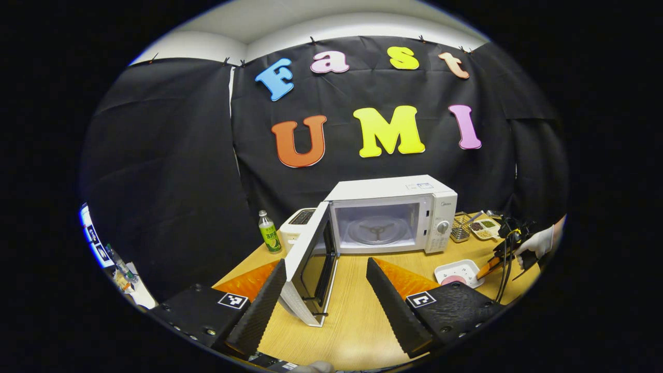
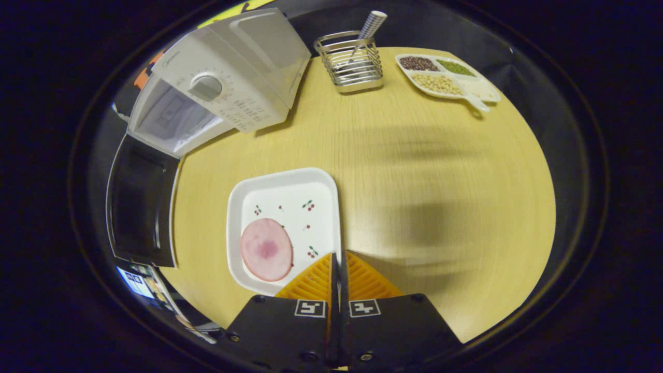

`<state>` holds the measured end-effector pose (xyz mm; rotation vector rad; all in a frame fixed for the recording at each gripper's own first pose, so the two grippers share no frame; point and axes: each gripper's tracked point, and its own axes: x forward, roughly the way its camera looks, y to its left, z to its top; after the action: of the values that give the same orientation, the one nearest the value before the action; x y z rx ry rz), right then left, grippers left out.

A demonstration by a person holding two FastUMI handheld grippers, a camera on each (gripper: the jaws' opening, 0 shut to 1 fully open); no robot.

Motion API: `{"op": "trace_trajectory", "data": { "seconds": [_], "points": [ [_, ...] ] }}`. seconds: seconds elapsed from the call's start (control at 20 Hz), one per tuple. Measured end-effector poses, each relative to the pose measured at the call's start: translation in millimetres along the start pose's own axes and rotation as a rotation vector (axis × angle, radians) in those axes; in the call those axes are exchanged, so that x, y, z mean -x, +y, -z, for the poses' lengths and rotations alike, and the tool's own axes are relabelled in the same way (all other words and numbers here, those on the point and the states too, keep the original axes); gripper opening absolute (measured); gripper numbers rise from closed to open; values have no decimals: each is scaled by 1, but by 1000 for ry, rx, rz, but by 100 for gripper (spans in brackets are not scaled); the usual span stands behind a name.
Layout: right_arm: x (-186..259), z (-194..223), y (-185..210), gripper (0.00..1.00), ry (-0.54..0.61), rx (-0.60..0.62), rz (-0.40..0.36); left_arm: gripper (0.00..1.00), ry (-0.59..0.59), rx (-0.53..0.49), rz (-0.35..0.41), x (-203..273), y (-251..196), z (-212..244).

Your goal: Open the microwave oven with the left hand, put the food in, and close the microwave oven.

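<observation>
1. Your right gripper (image 2: pixel 339 259), fingers together, pinches the white plate (image 2: pixel 282 178) by its lower-right rim.
2. The open microwave (image 2: pixel 217 88) sits upper left of frame: carry that way.
3. Your left gripper (image 1: pixel 326 290) hangs apart, holding nothing.

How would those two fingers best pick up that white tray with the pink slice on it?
By its raised rim. The white tray lies flat on the wooden table, so only the edge offers a hold. The right gripper, coming from the near side, looks shut on the near right rim, one finger inside and one outside. That edge lies clear of the ham slice.
</observation>
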<state>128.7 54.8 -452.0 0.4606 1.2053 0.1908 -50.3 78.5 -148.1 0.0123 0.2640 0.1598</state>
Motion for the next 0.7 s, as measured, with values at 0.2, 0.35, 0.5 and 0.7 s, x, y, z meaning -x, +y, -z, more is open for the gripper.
{"op": "trace_trajectory", "data": {
  "seconds": [0.2,0.35,0.5,0.7],
  "points": [
    [6,8,25,4,-55,-152,-148,95,-9,16,19,1,25,-2],
    [16,6,42,4,-109,-185,-221,95,-13,4,50,-3,33,-6],
    [14,5,34,3,-137,-215,-139,95,-21,-8,88,-11,34,-11],
    [18,8,40,16,-119,-197,-120,95,-34,-16,130,-20,30,-16]
  ]
}}
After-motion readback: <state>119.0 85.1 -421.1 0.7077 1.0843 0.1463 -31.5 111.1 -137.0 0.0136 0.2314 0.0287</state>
